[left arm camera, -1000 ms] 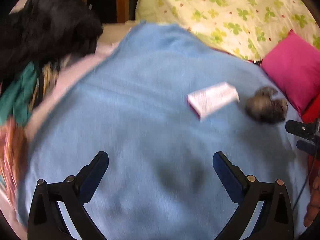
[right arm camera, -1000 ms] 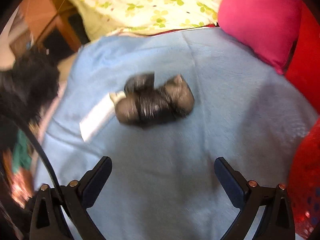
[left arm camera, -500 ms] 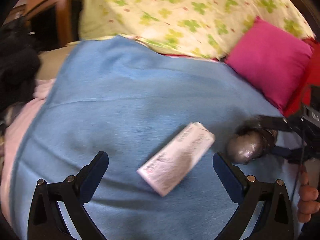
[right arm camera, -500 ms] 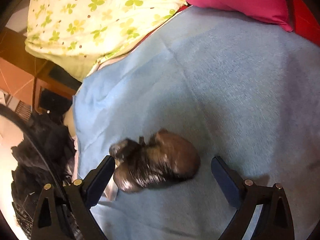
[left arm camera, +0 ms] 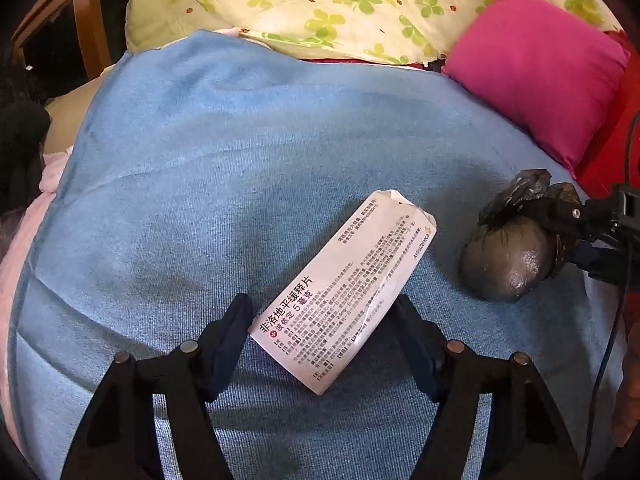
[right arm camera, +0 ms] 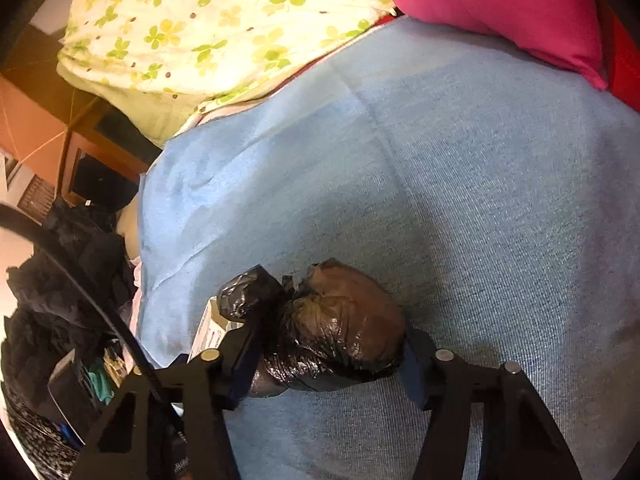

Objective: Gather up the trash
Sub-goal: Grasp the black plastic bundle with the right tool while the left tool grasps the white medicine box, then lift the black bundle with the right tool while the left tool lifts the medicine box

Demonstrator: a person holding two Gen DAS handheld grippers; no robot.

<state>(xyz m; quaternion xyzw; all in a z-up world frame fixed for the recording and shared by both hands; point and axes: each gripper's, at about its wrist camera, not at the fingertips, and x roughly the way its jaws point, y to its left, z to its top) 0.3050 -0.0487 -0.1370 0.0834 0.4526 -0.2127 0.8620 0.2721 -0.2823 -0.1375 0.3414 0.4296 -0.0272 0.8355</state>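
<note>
Both grippers have advanced: your left gripper [left arm camera: 322, 316] is closing around the light, crushable medicine box [left arm camera: 345, 287]; your right gripper [right arm camera: 328, 354] is closing around the soft, slippery black bag bundle [right arm camera: 332, 340]. Grip both mid-body.

Medicine box [left arm camera: 344, 288] on blanket [left arm camera: 224, 168], knotted bag [left arm camera: 510, 256] just right of it; pillows [left arm camera: 536, 72] behind.
</note>
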